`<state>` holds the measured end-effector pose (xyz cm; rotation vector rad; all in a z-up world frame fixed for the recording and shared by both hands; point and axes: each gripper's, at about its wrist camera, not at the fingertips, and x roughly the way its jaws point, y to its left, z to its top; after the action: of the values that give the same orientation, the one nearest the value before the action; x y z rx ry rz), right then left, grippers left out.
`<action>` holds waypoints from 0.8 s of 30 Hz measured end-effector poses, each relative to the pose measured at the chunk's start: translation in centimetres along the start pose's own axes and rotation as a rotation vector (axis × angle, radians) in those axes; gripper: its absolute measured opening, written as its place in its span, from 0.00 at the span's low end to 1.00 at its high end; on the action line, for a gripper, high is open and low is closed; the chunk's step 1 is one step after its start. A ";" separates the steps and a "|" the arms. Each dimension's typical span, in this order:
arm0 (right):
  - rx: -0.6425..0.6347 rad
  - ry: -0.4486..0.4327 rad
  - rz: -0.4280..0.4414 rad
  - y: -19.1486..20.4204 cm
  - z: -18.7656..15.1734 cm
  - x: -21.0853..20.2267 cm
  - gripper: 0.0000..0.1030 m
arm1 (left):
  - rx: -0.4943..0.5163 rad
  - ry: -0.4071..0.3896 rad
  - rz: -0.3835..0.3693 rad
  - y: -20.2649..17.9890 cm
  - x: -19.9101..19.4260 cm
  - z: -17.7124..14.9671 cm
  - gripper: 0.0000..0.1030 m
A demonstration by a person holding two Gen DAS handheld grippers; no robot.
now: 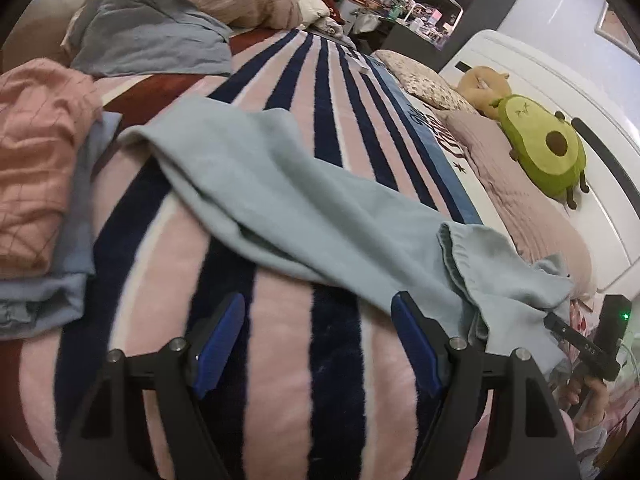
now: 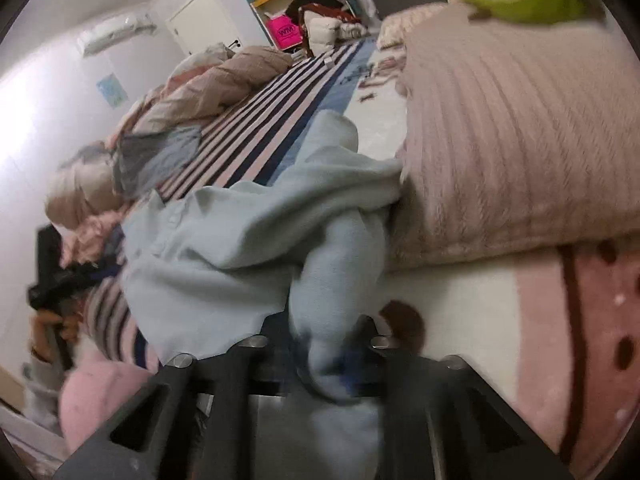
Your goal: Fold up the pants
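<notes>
The pale blue pants (image 1: 304, 200) lie stretched across a striped blanket (image 1: 280, 380) on the bed, long axis running from the upper left of the left wrist view down to the lower right, where the elastic waistband (image 1: 456, 256) bunches up. The far end points toward a heap of pink cloth (image 1: 36, 160) and a blue-grey garment (image 1: 152, 32) at the left.

On the right the waist end presses against a pink ribbed pillow (image 2: 512, 140) — the pillow crowds that side, and a green avocado plush (image 1: 544, 148) sits on it near the white headboard (image 1: 520, 68). A folded blue piece (image 1: 48, 280) lies under the pink heap, just beside the leg end.

The left gripper (image 1: 320, 344) hovers over bare blanket with its blue pads spread wide, holding nothing; the pants' near edge lies just ahead of it, and its right finger (image 1: 412, 340) almost meets the fabric. The right gripper (image 2: 324, 360) is clamped on a bunched fold of the pants (image 2: 248, 240) near the waist — cloth fills the space between its fingers and spills back toward the camera
</notes>
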<state>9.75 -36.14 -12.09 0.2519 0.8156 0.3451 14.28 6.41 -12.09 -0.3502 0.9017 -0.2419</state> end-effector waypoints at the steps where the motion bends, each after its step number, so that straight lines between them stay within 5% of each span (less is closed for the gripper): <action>1: -0.003 -0.011 -0.006 0.2 0.0 -0.4 0.10 | -0.004 0.000 -0.003 0.1 -0.1 0.0 0.70; 7: 0.044 -0.098 -0.096 -0.6 0.2 -4.5 0.04 | 0.000 -0.006 -0.021 -0.3 -0.2 -0.1 0.70; 12: 0.067 -0.164 -0.253 -2.1 0.3 -9.5 0.01 | -0.010 0.001 -0.047 -0.2 0.0 0.2 0.71; 17: 0.117 -0.150 -0.173 -3.1 0.0 -10.8 0.05 | -0.081 0.010 -0.062 0.6 1.3 0.8 0.71; 21: 0.080 -0.124 -0.133 -1.6 0.1 -9.6 0.17 | -0.111 -0.017 -0.017 1.5 2.2 2.3 0.71; 24: 0.066 -0.110 -0.098 -0.8 0.2 -8.5 0.17 | -0.146 -0.055 0.015 2.5 2.9 3.8 0.71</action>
<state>4.72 -40.25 -6.62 0.2886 0.7283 0.2106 19.18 8.38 -13.02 -0.4830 0.8691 -0.1525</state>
